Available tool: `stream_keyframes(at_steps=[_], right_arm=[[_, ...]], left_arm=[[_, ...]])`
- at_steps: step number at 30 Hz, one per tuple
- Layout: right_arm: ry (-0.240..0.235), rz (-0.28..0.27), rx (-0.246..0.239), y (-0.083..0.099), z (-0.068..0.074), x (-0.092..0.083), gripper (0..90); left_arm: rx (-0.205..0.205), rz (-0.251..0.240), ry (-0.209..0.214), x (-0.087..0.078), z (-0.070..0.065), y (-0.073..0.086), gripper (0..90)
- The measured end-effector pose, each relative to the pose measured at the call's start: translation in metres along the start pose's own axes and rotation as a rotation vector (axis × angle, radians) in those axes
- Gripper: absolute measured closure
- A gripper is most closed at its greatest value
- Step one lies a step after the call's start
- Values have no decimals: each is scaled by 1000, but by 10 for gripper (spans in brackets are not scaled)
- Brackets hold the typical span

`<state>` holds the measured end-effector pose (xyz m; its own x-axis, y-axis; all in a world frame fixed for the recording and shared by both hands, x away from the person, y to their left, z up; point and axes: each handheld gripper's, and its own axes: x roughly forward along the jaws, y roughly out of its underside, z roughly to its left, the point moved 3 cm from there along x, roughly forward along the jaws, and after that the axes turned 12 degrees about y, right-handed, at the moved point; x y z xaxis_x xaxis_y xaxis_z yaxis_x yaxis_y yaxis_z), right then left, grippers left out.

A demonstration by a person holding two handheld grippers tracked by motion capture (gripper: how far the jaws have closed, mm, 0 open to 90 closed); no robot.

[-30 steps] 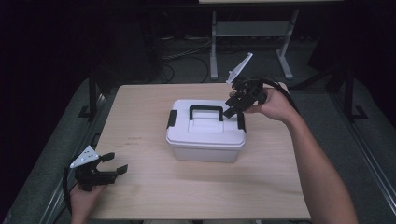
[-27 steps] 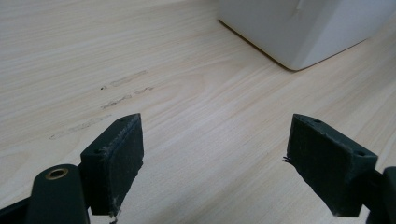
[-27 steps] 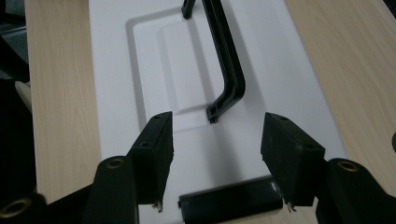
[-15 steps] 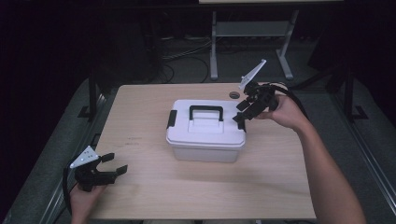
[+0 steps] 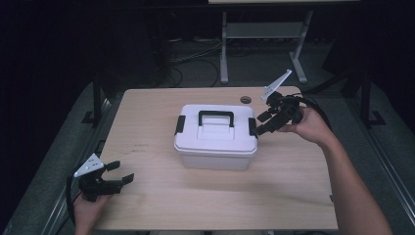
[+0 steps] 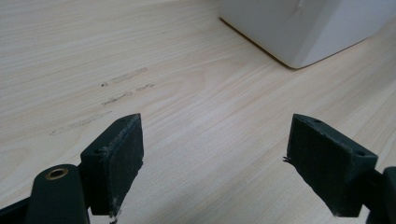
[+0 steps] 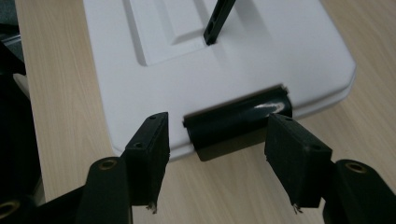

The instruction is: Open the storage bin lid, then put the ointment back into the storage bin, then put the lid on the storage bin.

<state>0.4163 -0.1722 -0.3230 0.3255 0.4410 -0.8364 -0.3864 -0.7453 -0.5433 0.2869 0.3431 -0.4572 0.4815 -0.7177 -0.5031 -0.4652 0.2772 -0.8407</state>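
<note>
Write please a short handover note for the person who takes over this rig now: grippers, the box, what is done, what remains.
Right gripper: jaws just opened wider, now astride the black latch at the right end of the white box, pads not pressing it.
Left gripper: open, holding nothing, at the near left of the table, apart from the box.
Done: the right gripper is lined up on the latch.
Left: both latches look closed and the lid is on; probably release this latch first.
</note>
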Motion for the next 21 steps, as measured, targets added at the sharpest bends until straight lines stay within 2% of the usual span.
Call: stream_keyframes(at_steps=[13, 21], right_arm=[[19, 0, 25, 16, 3, -9, 396], [19, -7, 40, 28, 5, -7, 395]], left_arm=[[0, -5, 4, 0, -1, -1, 181], [6, -1, 6, 1, -1, -1, 181]])
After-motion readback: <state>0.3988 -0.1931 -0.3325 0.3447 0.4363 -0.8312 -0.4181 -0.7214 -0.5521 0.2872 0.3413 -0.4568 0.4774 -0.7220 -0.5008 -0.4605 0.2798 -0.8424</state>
